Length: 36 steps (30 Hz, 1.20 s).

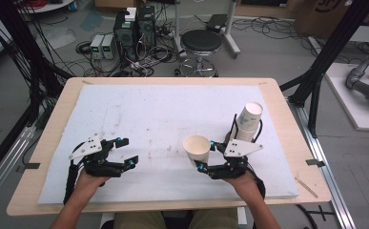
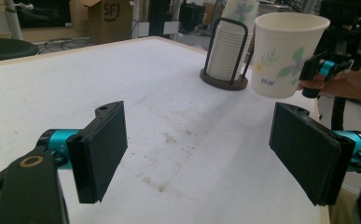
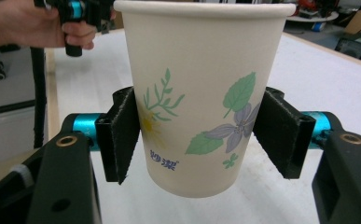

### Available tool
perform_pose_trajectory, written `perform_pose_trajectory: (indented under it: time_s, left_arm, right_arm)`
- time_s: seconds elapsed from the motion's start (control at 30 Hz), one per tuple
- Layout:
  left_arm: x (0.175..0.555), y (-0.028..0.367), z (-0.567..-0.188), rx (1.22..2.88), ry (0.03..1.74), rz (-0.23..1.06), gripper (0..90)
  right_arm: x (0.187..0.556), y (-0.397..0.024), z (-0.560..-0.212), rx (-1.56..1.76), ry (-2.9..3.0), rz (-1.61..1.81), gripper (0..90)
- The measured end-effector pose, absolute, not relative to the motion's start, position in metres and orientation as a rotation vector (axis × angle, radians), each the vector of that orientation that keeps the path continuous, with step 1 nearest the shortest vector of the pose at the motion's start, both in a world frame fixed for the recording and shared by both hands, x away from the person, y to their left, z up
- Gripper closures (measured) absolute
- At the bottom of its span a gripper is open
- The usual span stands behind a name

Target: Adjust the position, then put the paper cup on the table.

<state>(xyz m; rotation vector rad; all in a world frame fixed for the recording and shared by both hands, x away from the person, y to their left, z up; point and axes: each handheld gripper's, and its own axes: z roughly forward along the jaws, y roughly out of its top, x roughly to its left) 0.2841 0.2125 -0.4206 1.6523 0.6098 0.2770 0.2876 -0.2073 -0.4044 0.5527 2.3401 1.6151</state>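
**Right gripper holds a paper cup above a white table**

At the left of the high view, the person's left hand (image 1: 87, 181) holds the left gripper (image 1: 127, 151) low over the white foam board (image 1: 139, 114) that covers the wooden table (image 1: 58, 109). Its jaws stand wide apart with nothing between them; the left gripper view shows both black pads (image 2: 101, 149) over bare, faintly stained board.

Near the middle, a paper cup (image 1: 197, 149) printed with leaves and a purple flower is clamped upright in the right gripper (image 1: 206, 155), lifted clear of the board. In the right gripper view, the two pads (image 3: 120, 135) press the cup's lower sides.

Further right, toward the table's right edge, a dark wire holder (image 1: 233, 126) carries a tilted stack of cups (image 1: 248, 121).

Beyond the table stands a round black stool (image 1: 200, 44).
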Motion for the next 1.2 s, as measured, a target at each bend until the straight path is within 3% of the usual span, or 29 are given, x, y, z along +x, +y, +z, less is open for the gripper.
perform_pose_trajectory:
  time_s: [0.83, 1.2]
  left_arm:
    - [0.284, 0.224, -0.424, 1.641, 0.65, 0.293, 19.2]
    - [0.28, 0.229, -0.423, 1.641, 0.66, 0.314, 19.3]
  right_arm:
    - [0.294, -0.201, -0.401, 0.583, 2.278, 1.619, 34.5]
    - [0.316, -0.169, -0.403, 0.566, 2.28, 1.597, 34.6]
